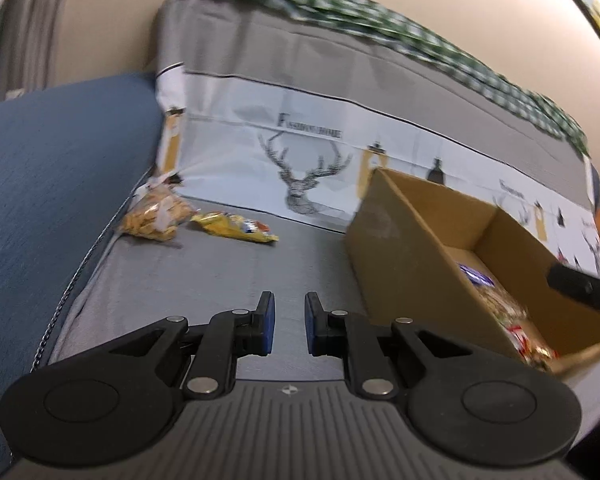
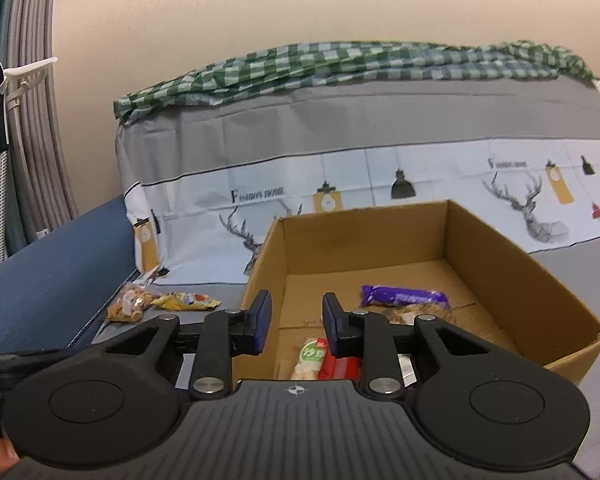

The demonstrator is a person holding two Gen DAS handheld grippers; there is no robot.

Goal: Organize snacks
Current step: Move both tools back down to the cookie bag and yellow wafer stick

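An open cardboard box (image 2: 364,236) stands on the grey-covered seat. It holds a purple bar (image 2: 404,296), a green-labelled packet (image 2: 312,354), a red packet (image 2: 340,366) and other wrappers partly hidden behind my fingers. My right gripper (image 2: 297,300) hovers over the box's near left corner, open, with nothing between its pads. In the left wrist view the box (image 1: 400,240) is to the right. My left gripper (image 1: 290,300) is shut and empty, low over the bare seat. Farther ahead to the left lie a clear bag of snacks (image 1: 152,216) and a yellow packet (image 1: 236,230).
A blue sofa arm (image 1: 60,168) bounds the seat on the left. The backrest cover with a deer print (image 1: 308,176) rises behind, with a green checked cloth (image 2: 340,64) along its top. Grey curtains (image 2: 32,120) hang at far left. A black part (image 1: 580,284) pokes in over the box.
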